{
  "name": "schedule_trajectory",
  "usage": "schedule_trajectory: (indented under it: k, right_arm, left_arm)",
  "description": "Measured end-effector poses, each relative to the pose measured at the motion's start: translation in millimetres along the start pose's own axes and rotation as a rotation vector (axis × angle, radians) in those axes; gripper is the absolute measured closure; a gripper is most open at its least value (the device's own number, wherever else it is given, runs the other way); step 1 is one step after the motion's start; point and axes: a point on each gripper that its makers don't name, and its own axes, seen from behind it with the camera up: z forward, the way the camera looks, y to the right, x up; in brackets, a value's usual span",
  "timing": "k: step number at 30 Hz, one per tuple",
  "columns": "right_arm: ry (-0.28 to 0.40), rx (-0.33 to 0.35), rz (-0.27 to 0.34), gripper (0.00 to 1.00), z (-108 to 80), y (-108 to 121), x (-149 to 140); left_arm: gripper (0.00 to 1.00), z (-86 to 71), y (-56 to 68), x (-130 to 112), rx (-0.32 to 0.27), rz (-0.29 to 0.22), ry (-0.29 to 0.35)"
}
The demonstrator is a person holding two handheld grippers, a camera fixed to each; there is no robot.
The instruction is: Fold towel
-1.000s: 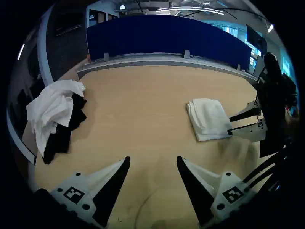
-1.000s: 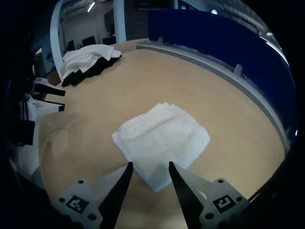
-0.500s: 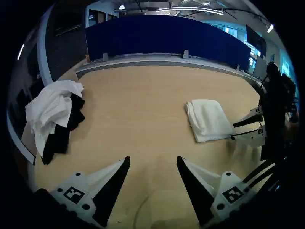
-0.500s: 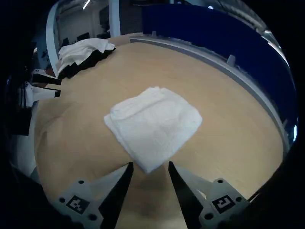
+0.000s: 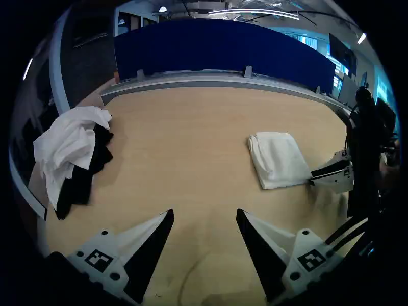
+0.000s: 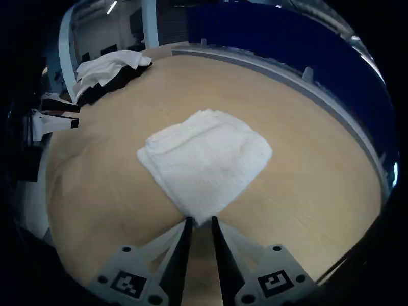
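A heap of white and black cloths [image 5: 74, 153] lies on the wooden table [image 5: 194, 127], well left of the folded towel [image 5: 278, 158]. The left gripper [image 5: 204, 214] hovers left of the towel, fingers spread wide. At the towel's right corner, the right gripper [image 5: 312, 178] has its fingers drawn close around the corner; I cannot tell whether they pinch it.

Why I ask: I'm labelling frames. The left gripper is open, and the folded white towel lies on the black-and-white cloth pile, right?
Not quite. The left gripper is open, but the folded white towel lies on the bare table, well apart from the black-and-white cloth pile; the left gripper view shows it.
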Motion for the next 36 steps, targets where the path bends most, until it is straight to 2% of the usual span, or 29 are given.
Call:
schedule_trajectory:
  k: [2,8,20,26,36]
  right_arm:
    - [-0.001,0.001,0.004,0.75,0.2,0.3,-0.6]
    - [-0.001,-0.006,0.005,0.95,0.4,2.8,-2.3]
    - [0.044,-0.033,-0.016,0.98,-7.0,10.2,10.4]
    - [0.115,-0.050,-0.029,0.98,-25.1,17.3,45.0]
    - [0.247,-0.086,-0.075,0.98,-65.5,31.8,122.6]
  left_arm:
    - [0.10,0.3,0.4,0.0,0.000,0.001,0.000]
    - [0.10,1.3,1.5,-0.7,-0.002,0.004,-0.002]
    - [0.10,1.2,1.4,0.1,0.000,0.007,-0.002]
    - [0.10,-0.1,1.4,3.8,0.001,0.010,0.002]
    - [0.10,-1.3,-0.5,13.7,0.007,0.012,0.019]
